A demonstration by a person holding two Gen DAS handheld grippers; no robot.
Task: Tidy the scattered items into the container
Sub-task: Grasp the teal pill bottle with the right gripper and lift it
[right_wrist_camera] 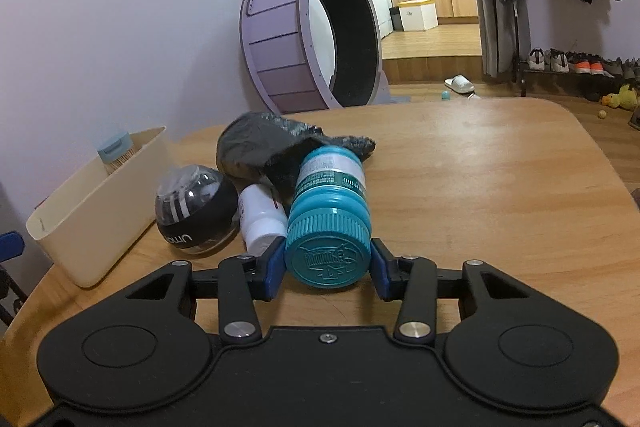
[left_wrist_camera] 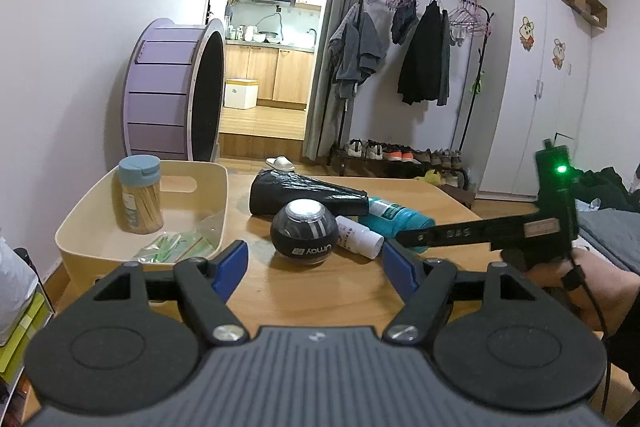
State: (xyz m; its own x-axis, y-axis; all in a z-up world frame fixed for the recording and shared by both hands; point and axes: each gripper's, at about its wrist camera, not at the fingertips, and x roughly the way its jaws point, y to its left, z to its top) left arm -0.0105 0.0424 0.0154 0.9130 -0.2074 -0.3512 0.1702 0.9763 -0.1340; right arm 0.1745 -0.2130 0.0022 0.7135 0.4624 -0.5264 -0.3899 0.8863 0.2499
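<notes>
Cream tub (left_wrist_camera: 80, 223) with toothpick jar (left_wrist_camera: 138, 195) and green sachets (left_wrist_camera: 176, 245); left gripper (left_wrist_camera: 312, 267) fingers wide, right gripper (right_wrist_camera: 326, 267) fingers holding teal bottle (right_wrist_camera: 330, 203).

Black left gripper (left_wrist_camera: 314, 267) with blue pads (left_wrist_camera: 230, 267), silver screws.

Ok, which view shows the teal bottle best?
The right wrist view: the teal bottle fills the centre, lying on its side, cap toward the camera between the right gripper's jaws. The left wrist view shows only part of its side, behind the white bottle.
</notes>
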